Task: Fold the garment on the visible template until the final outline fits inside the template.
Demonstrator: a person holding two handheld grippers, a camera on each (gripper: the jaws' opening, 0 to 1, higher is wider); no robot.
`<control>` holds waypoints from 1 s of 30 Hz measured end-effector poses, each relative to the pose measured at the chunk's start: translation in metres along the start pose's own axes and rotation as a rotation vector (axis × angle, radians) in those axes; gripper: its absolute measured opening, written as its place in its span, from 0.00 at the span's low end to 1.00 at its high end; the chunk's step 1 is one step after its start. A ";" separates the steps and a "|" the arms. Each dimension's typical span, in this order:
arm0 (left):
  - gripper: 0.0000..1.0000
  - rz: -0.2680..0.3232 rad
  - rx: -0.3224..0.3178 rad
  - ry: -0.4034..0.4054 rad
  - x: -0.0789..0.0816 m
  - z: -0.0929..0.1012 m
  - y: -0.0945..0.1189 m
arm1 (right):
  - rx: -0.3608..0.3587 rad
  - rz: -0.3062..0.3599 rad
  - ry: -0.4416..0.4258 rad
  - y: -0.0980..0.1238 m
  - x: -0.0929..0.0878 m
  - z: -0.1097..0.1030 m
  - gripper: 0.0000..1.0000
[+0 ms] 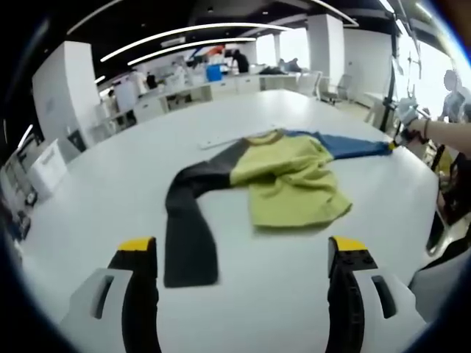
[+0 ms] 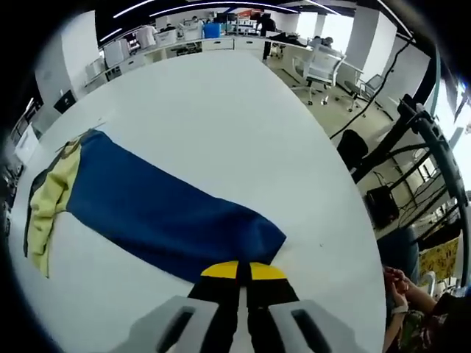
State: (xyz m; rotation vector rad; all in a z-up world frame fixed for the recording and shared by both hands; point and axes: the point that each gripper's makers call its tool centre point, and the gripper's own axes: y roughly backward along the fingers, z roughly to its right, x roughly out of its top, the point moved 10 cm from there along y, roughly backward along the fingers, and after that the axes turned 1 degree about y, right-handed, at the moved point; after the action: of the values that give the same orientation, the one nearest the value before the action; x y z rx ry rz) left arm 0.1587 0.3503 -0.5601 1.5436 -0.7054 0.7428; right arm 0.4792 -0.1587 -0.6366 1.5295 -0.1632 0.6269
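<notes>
Blue sleeve [image 2: 173,217] cuff pinched in right gripper [image 2: 238,271] fingers; left gripper [image 1: 243,254] fingers wide over bench [image 1: 110,213]. Carry cuff low across yellow body [image 1: 294,184], keep it flat.

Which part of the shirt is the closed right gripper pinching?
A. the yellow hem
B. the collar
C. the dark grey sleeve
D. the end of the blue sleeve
D: in the right gripper view the right gripper has its yellow-tipped jaws shut on the cuff end of the blue sleeve.
</notes>
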 end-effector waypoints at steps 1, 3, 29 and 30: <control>0.93 -0.002 0.000 0.001 0.000 0.000 0.000 | 0.001 0.001 0.003 0.000 0.000 0.000 0.00; 0.93 -0.004 0.002 0.001 -0.001 0.000 0.001 | 0.006 0.004 0.000 -0.001 0.001 0.001 0.00; 0.94 -0.020 -0.001 -0.003 -0.003 -0.001 0.001 | -0.057 0.022 0.018 -0.010 0.009 0.015 0.00; 0.94 -0.022 -0.001 -0.004 -0.003 -0.001 0.001 | -0.058 0.023 0.020 -0.010 0.009 0.014 0.00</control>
State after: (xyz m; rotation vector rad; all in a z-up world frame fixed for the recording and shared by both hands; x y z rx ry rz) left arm 0.1559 0.3515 -0.5619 1.5495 -0.6903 0.7233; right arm 0.4956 -0.1693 -0.6405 1.4668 -0.1828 0.6502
